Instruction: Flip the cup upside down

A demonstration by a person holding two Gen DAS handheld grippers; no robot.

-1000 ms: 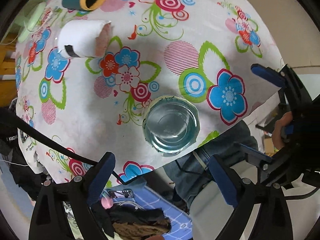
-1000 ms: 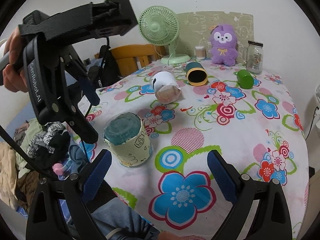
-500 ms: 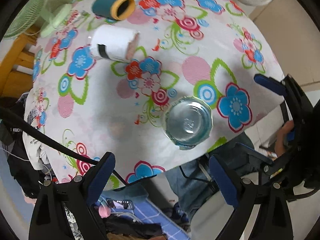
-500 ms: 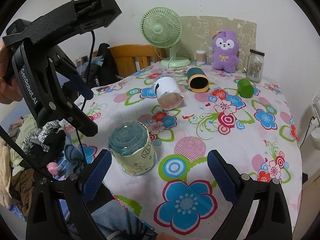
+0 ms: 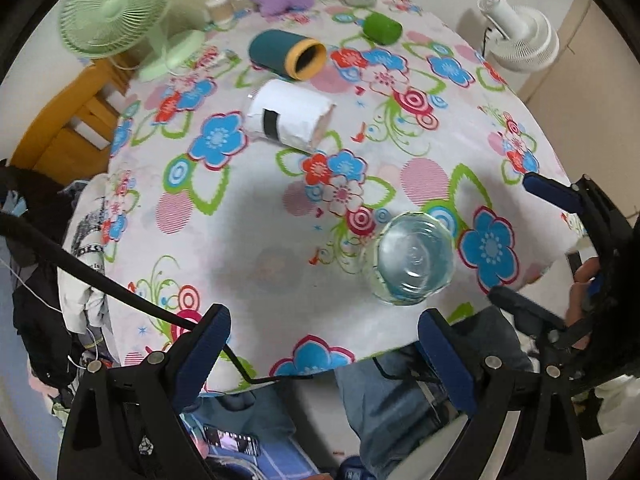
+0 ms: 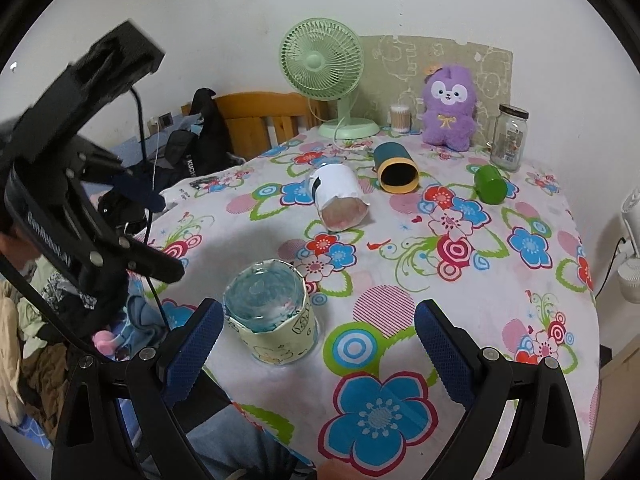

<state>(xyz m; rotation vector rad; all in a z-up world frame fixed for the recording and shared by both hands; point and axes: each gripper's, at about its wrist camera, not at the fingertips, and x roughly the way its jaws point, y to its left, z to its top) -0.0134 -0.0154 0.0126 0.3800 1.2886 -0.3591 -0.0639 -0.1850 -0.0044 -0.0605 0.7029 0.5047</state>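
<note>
A glass cup with a pale yellow cartoon sleeve (image 6: 272,316) stands upside down on the flowered tablecloth near the front edge; I see its clear base from above in the left wrist view (image 5: 410,258). My left gripper (image 5: 324,360) is open and empty, high above the table's front edge, back from the cup. My right gripper (image 6: 316,356) is open and empty, low at the front edge, with the cup just ahead of its left finger. The left gripper also shows at the left of the right wrist view (image 6: 152,236).
A white cup (image 6: 340,196), a teal-and-yellow cup (image 6: 394,168) and a green cup (image 6: 490,184) lie on their sides further back. A green fan (image 6: 322,60), a purple plush (image 6: 450,106) and a glass jar (image 6: 508,136) stand at the far edge. A wooden chair (image 6: 256,120) is at the left.
My left gripper has risen and pulled back from the cup, so more of the table shows. My right gripper has drawn back slightly. The cup has stayed upside down in place.
</note>
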